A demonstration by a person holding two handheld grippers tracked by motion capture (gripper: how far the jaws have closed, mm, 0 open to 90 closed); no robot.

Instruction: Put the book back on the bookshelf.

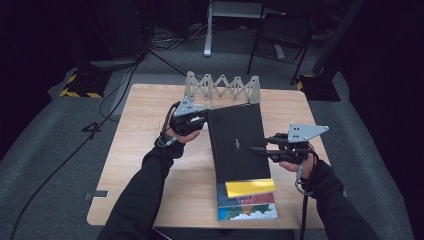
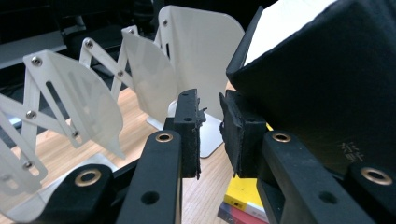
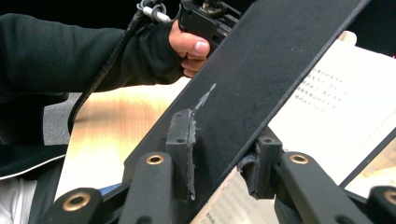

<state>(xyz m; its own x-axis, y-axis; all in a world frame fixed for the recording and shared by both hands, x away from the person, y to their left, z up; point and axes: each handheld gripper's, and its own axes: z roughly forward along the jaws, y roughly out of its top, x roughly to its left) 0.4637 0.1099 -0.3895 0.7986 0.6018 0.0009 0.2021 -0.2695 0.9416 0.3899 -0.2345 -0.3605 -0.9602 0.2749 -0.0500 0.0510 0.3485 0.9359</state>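
1. The person is lifting the black hardcover book [image 1: 236, 142] off the yellow paperback [image 1: 250, 187] and the colourful picture book [image 1: 247, 207] stacked on the light wooden table [image 1: 150, 165].
2. The left gripper [image 2: 210, 135] has its jaws nearly together beside the book's spine corner; a sliver of gap remains, nothing visibly pinched.
3. The right gripper [image 3: 224, 154] is pinching the black front cover, pages showing beneath.
4. Next, probably: standing it in the white folding metal book rack [image 1: 222, 89], which calls for a steadier left-side hold.

Black book [image 1: 236, 145] lies before the rack [image 1: 222, 89] (over two books [image 1: 247, 199])
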